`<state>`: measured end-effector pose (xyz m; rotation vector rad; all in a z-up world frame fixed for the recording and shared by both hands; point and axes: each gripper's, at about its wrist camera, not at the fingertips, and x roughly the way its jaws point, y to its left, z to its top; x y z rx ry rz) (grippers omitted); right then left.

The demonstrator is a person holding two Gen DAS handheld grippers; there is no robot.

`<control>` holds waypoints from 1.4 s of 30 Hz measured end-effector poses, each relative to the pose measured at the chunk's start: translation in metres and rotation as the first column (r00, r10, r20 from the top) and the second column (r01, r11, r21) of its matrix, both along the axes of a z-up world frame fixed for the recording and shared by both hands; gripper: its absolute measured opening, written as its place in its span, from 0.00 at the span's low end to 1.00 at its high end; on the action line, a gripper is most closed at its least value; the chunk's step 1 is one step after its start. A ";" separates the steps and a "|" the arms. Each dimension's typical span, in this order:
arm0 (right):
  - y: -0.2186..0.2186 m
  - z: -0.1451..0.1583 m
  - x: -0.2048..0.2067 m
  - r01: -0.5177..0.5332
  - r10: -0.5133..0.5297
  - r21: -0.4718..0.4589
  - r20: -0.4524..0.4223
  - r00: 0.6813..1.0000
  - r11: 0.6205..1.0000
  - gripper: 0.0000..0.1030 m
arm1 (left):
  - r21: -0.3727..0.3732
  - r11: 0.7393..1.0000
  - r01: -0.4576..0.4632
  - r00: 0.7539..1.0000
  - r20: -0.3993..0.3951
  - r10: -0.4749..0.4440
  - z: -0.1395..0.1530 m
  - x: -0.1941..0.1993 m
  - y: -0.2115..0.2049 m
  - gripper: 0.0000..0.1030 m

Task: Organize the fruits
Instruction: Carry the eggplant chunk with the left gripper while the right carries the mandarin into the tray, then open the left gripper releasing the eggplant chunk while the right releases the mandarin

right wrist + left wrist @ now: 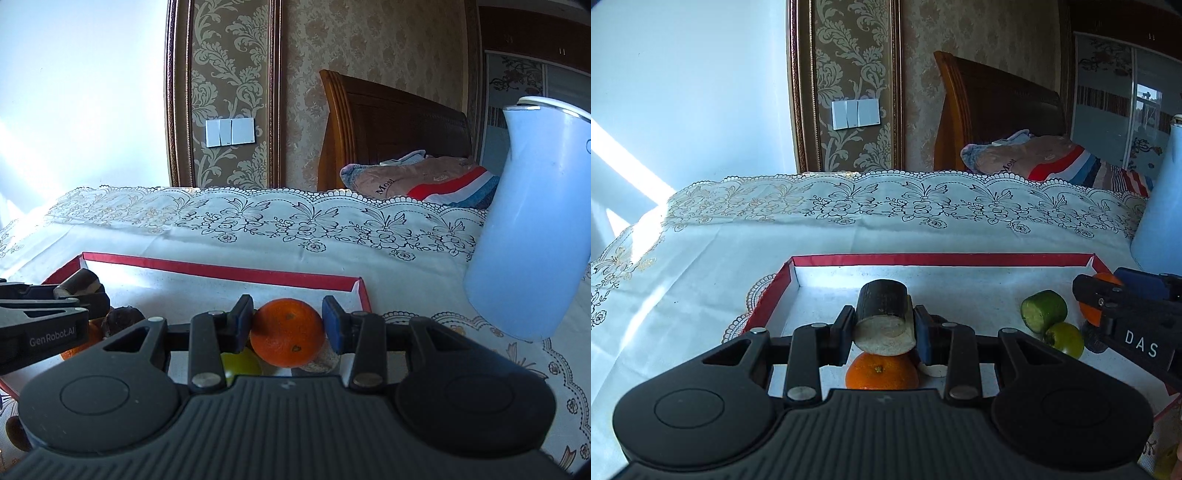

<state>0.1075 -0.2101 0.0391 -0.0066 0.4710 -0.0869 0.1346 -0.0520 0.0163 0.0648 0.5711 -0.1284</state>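
left claw (882,326) clamped on a short dark-skinned stalk piece (884,317), pale cut end facing the camera, held above the red-edged box (942,259). directly under that piece, a whole orange (881,373) on the white box floor, with a small pale slice (932,369) just beside it on the right. farther right in the same box: a green cut chunk (1044,310) lying on its side, touching a small round green fruit (1065,339) in front of it.

right claw (288,325) clamped on a second orange (287,332), both blue pads pressed against its sides, held over the near right corner of the box (221,271). below that orange, partly hidden: something yellow-green (242,363) and a pale rough-looking lump (325,358), kind unclear. seen from the left wrist, the right claw (1087,295) at the box's right side with the orange (1106,278) peeking behind it. seen from the right wrist, the left claw (66,295) at the left edge with its stalk piece (79,282), and a dark round thing (123,319) beside it.

box set on a lace-patterned white cloth (849,229) over the tabletop. pale blue kettle (535,240) standing on the cloth to the right of the box, apart from it.
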 end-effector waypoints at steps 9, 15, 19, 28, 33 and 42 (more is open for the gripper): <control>0.002 -0.002 0.004 0.005 -0.005 -0.008 0.010 1.000 1.000 0.37 | -0.002 1.000 -0.024 1.000 0.013 0.024 -0.002 0.005 0.001 0.32; 0.002 -0.002 0.004 0.007 -0.007 -0.007 0.012 1.000 1.000 0.37 | -0.014 0.999 -0.029 1.000 0.012 0.029 -0.003 0.005 0.004 0.32; 0.002 -0.002 0.004 0.009 -0.009 -0.011 0.011 1.000 1.000 0.37 | -0.008 0.999 -0.032 0.999 0.004 0.032 -0.004 0.005 0.004 0.34; 0.001 -0.003 0.006 0.015 -0.015 -0.009 -0.001 1.000 1.000 0.44 | -0.015 0.999 -0.040 0.999 -0.001 0.040 -0.005 0.005 0.006 0.44; 0.000 -0.003 0.006 0.025 -0.025 -0.011 -0.006 1.000 1.000 0.56 | -0.017 0.999 -0.040 0.999 0.021 0.041 -0.004 0.002 0.006 0.66; 0.000 -0.002 0.003 0.038 -0.037 -0.025 0.008 0.999 0.999 0.70 | -0.011 0.999 -0.038 0.999 0.024 0.039 -0.005 0.002 0.006 0.68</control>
